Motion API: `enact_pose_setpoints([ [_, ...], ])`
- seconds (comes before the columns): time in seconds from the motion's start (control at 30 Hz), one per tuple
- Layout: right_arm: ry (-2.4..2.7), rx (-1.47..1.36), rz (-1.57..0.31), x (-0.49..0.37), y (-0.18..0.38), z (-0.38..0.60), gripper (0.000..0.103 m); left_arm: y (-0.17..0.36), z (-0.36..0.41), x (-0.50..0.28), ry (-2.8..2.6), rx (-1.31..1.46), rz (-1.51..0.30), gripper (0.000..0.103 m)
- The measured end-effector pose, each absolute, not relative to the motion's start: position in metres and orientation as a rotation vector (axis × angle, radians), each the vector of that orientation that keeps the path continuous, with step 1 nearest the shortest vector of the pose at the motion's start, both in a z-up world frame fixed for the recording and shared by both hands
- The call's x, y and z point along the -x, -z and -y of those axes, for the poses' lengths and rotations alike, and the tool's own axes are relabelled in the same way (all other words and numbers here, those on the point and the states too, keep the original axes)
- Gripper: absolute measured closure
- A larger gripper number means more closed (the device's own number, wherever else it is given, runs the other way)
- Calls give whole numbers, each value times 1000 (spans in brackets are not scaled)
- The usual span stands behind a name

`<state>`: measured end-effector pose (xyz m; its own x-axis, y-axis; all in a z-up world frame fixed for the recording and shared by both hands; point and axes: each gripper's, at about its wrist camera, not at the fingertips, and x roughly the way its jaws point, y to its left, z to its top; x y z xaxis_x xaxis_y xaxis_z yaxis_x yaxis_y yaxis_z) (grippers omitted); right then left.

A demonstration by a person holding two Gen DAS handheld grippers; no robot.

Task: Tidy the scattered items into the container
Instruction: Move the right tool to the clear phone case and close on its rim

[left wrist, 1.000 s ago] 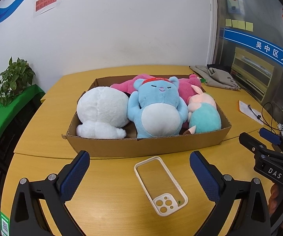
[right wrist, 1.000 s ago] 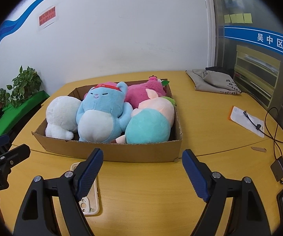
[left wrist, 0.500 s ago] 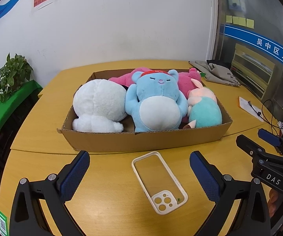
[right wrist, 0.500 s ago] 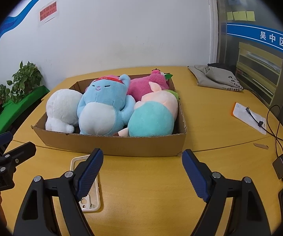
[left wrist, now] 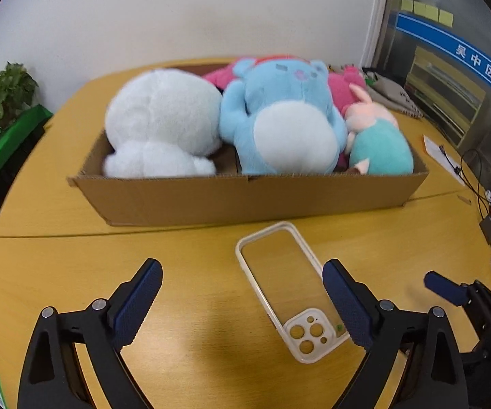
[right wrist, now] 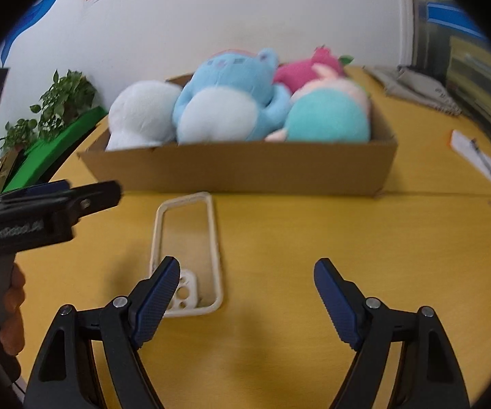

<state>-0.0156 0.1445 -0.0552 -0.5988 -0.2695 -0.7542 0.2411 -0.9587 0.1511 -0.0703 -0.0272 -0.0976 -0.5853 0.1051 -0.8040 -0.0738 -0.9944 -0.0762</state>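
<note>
Both grippers hang low over the yellow wooden table (left wrist: 58, 272), and neither holds anything. From the left wrist view, the left gripper (left wrist: 242, 281) has its blue-padded fingers spread wide, with bare tabletop and part of a phone case between them. The right gripper (right wrist: 247, 281) is spread just as wide over the table in its own view; in the left view its tip (left wrist: 445, 284) pokes in from the right edge.

A clear phone case (left wrist: 288, 288) with a cream rim lies flat on the table just in front of the box, open side up, its camera cutout at the near end. In the left view that near end sits right by the left gripper's right-hand finger (left wrist: 346, 306), though I cannot tell whether they touch. In the right view the case (right wrist: 186, 252) lies to the left, its cutout end partly behind the right gripper's left-hand finger (right wrist: 157, 301).

A shallow cardboard box (left wrist: 245, 197) stands beyond the case, packed with soft toys side by side: a white plush (left wrist: 160, 126) at the left, a blue bear (left wrist: 279, 116) with a white belly in the middle, a pink plush (left wrist: 342, 90) behind, and a teal-and-pink plush (left wrist: 378, 145) at the right end.

A potted plant (left wrist: 1, 102) stands off the table's left side, and a grey cloth bag (left wrist: 390, 93) lies on the far right of the table.
</note>
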Motion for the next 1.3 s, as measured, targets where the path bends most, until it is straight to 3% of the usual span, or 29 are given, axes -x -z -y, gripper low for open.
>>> enact_pose_setpoints([
  [0.13,2544,-1287,29,21,74,-137,29,126,29,87,-2631,1453,83,19],
  [0.2,2506,-1315,21,22,82,-137,50,141,28,96,-2597,1492,57,31],
  [0.27,2463,-1341,-17,22,91,-136,69,155,27,104,-2569,1542,41,55],
  [0.3,2445,-1352,-34,22,95,-136,76,160,27,106,-2552,1551,43,58],
  [0.4,2425,-1371,-35,22,101,-145,81,161,21,107,-2553,1533,-23,65],
  [0.53,2459,-1393,-28,30,100,-164,86,159,15,104,-2506,1530,-35,87],
  [0.63,2448,-1364,39,29,90,-173,73,158,15,97,-2515,1553,-20,87],
  [0.67,2433,-1352,61,27,87,-172,59,158,16,95,-2520,1561,-3,87],
  [0.7,2417,-1341,76,25,85,-169,52,157,16,92,-2527,1570,11,87],
  [0.83,2326,-1328,27,18,91,-144,52,156,14,80,-2556,1606,47,87],
  [0.93,2327,-1332,-50,21,100,-136,63,155,13,69,-2556,1627,82,86],
  [1.1,2282,-1325,-72,27,98,-144,91,146,14,68,-2547,1603,91,79],
  [1.17,2270,-1319,-73,26,99,-146,94,148,12,74,-2547,1615,83,74],
  [1.3,2263,-1299,-104,18,100,-145,97,154,5,82,-2520,1626,57,73],
])
